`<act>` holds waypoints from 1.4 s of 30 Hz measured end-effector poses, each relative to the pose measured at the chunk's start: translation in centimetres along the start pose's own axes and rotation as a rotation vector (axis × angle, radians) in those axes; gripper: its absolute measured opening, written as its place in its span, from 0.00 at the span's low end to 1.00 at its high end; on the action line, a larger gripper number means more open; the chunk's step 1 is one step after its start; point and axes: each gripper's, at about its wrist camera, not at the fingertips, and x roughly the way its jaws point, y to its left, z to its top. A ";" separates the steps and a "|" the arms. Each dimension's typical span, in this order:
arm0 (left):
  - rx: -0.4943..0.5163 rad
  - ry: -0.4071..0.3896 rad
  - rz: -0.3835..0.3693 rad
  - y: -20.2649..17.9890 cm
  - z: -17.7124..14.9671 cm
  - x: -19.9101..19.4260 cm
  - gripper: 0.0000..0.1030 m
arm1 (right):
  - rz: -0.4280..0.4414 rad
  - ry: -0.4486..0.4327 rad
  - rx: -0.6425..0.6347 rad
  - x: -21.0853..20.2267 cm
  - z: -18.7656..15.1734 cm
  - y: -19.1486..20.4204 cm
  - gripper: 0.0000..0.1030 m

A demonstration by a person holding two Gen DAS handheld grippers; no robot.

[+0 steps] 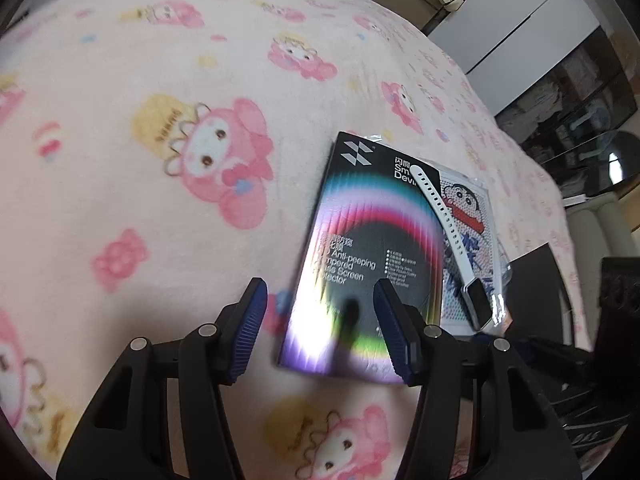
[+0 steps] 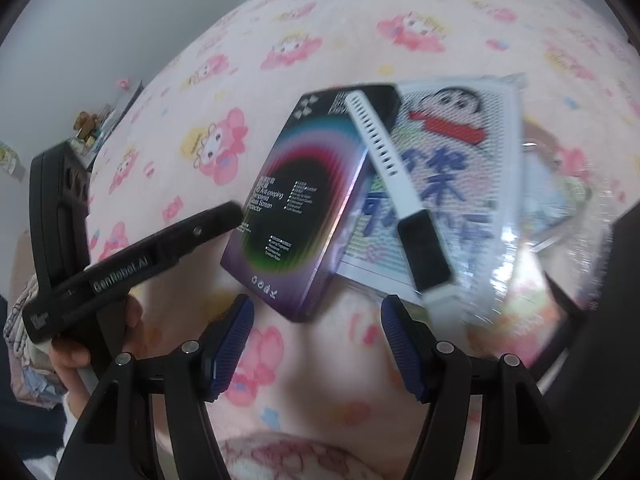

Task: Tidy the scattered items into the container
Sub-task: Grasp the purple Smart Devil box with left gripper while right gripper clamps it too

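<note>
A black screen-protector box (image 1: 360, 248) with a rainbow ring lies on the pink cartoon blanket (image 1: 160, 80). A white smartwatch (image 1: 436, 208) lies slantwise across the box's far corner and a wrapped cartoon bead picture (image 1: 466, 204) beside it. My left gripper (image 1: 322, 320) stands open over the box's near end, its pads not pressing on it. In the right wrist view the same box (image 2: 304, 200), watch (image 2: 424, 248) and picture (image 2: 452, 128) show. My right gripper (image 2: 318, 332) hangs open over bare blanket just short of the box's near corner.
A hand (image 2: 80, 352) holds the left gripper's black body (image 2: 128, 268) at the left of the right wrist view. Blurred clear plastic (image 2: 560, 220) with glare lies right of the picture. A dark object (image 1: 532, 280) sits at the blanket's right edge. Furniture stands beyond the bed.
</note>
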 end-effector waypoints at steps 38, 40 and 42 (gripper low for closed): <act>0.466 0.175 -0.318 -25.4 -15.7 -10.3 0.44 | -0.037 -0.400 0.224 -21.1 -20.6 -5.9 0.41; 0.508 0.213 -0.342 -27.9 -17.7 -9.3 0.44 | -0.056 -0.419 0.272 -22.3 -23.1 -7.5 0.41; 0.547 0.251 -0.354 -30.3 -19.5 -8.3 0.44 | -0.077 -0.432 0.318 -23.1 -25.1 -9.2 0.41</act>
